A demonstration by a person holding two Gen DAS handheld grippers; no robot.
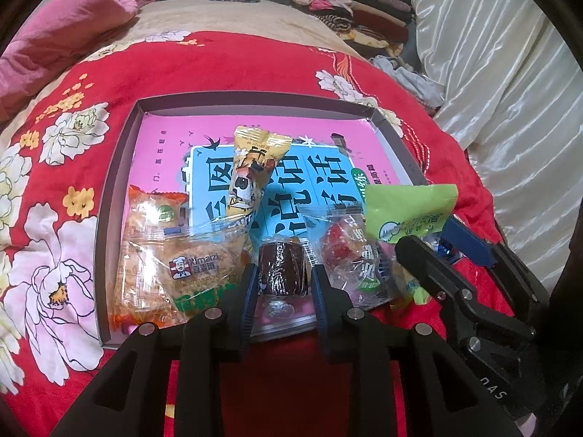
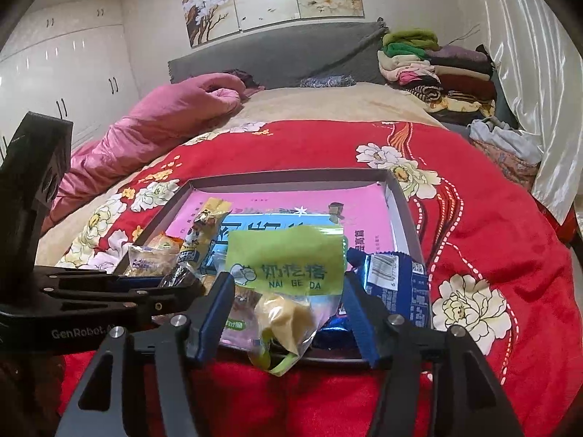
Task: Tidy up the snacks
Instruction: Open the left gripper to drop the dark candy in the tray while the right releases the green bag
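A shallow grey box with a pink and blue printed bottom lies on the red floral quilt and holds several snacks. My left gripper is at the box's near edge, shut on a dark brown wrapped snack. Left of it lie a clear Ximaizi bread packet and an orange packet; a yellow packet lies behind. My right gripper stands open around a green-topped packet, whose clear lower end hangs over the box's near rim. A blue packet lies to its right.
The red quilt covers the bed around the box. A pink duvet is bunched at the far left. Folded clothes are stacked at the headboard's right, beside a pale curtain. White wardrobes stand at the left.
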